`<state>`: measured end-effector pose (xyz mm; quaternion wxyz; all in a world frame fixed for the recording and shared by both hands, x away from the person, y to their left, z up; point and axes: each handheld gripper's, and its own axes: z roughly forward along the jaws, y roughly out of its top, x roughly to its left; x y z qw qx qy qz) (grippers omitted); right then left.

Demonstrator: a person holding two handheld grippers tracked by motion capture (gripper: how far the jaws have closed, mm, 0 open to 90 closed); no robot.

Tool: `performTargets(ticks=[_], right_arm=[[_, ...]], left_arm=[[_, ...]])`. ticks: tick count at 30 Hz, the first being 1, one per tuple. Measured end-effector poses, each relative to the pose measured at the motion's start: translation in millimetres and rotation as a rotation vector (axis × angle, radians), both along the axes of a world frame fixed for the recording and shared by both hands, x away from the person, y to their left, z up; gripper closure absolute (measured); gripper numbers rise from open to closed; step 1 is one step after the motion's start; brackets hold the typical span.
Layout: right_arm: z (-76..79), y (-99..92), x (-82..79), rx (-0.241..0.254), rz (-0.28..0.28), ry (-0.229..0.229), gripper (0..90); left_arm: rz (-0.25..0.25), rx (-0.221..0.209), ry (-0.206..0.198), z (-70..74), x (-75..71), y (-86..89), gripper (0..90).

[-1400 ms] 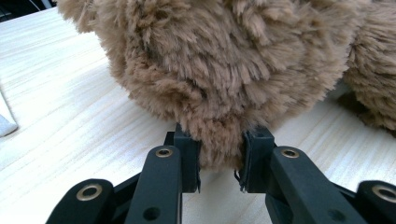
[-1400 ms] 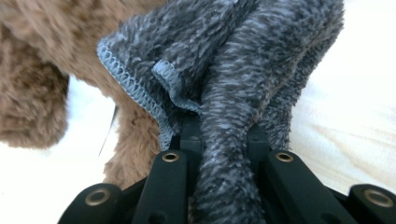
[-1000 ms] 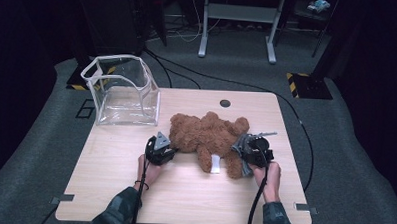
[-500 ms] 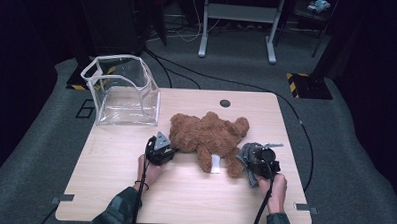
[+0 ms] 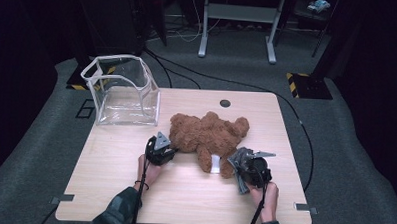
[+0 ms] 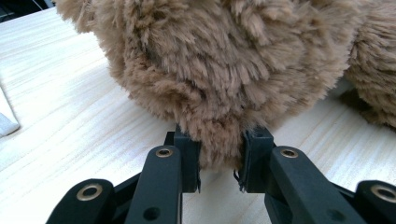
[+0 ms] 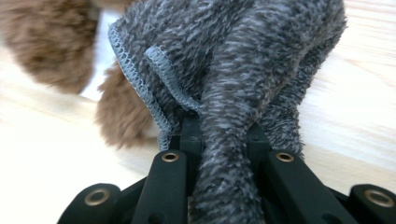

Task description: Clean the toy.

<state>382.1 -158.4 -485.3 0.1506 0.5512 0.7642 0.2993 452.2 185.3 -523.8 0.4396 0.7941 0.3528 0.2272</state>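
Left gripper view: left gripper (image 6: 219, 161) pinches plush bear (image 6: 224, 70); right gripper (image 7: 224, 140) clamps grey cloth (image 7: 233, 60). We judge both soft, light; grip bunched folds.

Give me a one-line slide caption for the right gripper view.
Right tool shut on a bunched grey cloth, brown teddy bear blurred behind.
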Motion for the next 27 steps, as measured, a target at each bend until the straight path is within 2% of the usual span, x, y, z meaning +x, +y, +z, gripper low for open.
performTargets(ticks=[8,9,15,18,19,21,22,24,27], right_arm=[[-3.0,15.8,-14.1,0.004,0.059,0.005,76.2],[-3.3,17.8,-15.8,0.03,0.073,0.017,76.1],[-0.8,28.9,-20.1,0.04,0.14,0.015,75.9],[8.1,16.1,-18.0,0.042,0.099,-0.034,75.8],[11.6,11.8,-17.3,0.044,0.058,-0.049,75.8],[14.9,1.0,-13.6,0.011,-0.001,-0.081,75.8],[14.2,-2.9,-10.2,0.007,-0.02,-0.076,75.8],[10.1,-4.2,-6.4,-0.01,-0.03,-0.063,75.9],[1.3,3.2,-4.6,-0.008,0.011,-0.039,75.9]], left_arm=[[0.0,0.001,0.0,0.0,0.0,0.0,73.1],[0.0,0.0,-0.001,0.0,0.0,0.0,73.1],[-0.002,0.004,-0.003,0.2,0.1,0.5,73.1],[-0.002,0.002,-0.006,0.0,0.2,0.3,73.1],[-0.003,0.004,-0.004,0.2,0.2,0.5,73.1],[-0.002,0.003,-0.005,0.1,0.1,0.3,73.1],[-0.002,0.002,-0.003,0.1,0.0,0.3,73.1],[-0.002,0.003,-0.006,0.1,0.1,0.3,73.1],[-0.002,0.001,-0.004,0.0,0.0,0.3,73.1]])
